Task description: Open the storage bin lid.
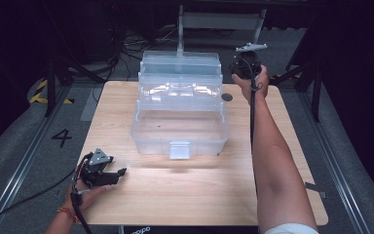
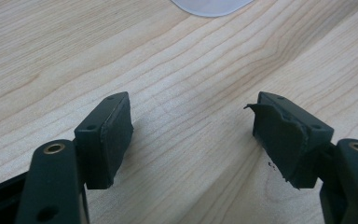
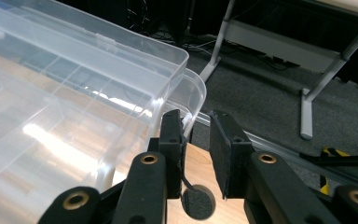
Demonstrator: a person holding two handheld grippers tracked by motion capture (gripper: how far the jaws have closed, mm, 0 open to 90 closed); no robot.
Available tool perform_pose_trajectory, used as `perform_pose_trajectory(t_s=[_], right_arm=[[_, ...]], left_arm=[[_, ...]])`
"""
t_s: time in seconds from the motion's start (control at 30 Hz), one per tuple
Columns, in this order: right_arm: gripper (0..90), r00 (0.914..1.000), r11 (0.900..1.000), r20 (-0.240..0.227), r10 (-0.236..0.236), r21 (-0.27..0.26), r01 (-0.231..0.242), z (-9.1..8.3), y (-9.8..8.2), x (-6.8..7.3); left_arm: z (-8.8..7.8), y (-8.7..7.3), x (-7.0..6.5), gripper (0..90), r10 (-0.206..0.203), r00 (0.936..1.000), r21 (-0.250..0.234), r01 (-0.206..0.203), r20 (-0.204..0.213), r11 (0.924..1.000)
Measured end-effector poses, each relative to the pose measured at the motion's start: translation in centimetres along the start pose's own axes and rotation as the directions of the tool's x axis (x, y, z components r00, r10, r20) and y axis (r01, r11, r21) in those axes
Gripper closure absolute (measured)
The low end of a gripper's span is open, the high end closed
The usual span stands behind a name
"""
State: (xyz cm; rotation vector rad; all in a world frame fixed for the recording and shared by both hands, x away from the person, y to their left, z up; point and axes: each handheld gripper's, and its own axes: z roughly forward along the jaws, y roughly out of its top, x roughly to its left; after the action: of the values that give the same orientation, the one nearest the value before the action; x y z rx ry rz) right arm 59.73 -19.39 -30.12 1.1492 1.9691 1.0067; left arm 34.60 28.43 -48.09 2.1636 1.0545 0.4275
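Left gripper [image 1: 119,171]: matte black body, grey three-cornered plate on top with small holes at its corners. Black cable trails off toward the near left edge. A red-orange band is worn at the left wrist. In the left gripper view, both jaws are black bars with brass-ringed screw holes and blocky dark pads [image 2: 107,140]; the pad facing on the right jaw is frayed and peeling at its upper corner.

Right gripper [image 1: 246,63]: black body, same grey plate on top, black cable running along the bare forearm. White short sleeve at the near edge. In the right gripper view, black jaw arms carry brass-ringed holes and flat dark pads [image 3: 223,154].
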Motion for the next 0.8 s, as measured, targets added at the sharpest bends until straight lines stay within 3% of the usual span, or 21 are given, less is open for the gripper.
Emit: perform_pose_trajectory(t_s=[0.33,0.6,0.8], right_arm=[[74.6,0.9979,0.998,-0.029,-0.058,0.002,0.058,-3.0,-2.2,0.5],[73.7,0.9929,0.995,-0.058,-0.104,-0.007,0.104,-4.8,-3.6,1.6],[72.5,0.9910,0.994,-0.078,-0.108,-0.002,0.108,-5.8,-4.7,1.8]], left_arm=[[0.0,0.0,0.0,28.8,0.017,0.9999,-0.006,-0.017,0.000,0.9998],[0.0,0.0,-0.1,28.8,0.005,1.0000,-0.004,-0.005,0.003,1.0000],[-0.1,-0.1,-0.1,28.8,0.007,1.0000,-0.004,-0.007,-0.003,1.0000]])
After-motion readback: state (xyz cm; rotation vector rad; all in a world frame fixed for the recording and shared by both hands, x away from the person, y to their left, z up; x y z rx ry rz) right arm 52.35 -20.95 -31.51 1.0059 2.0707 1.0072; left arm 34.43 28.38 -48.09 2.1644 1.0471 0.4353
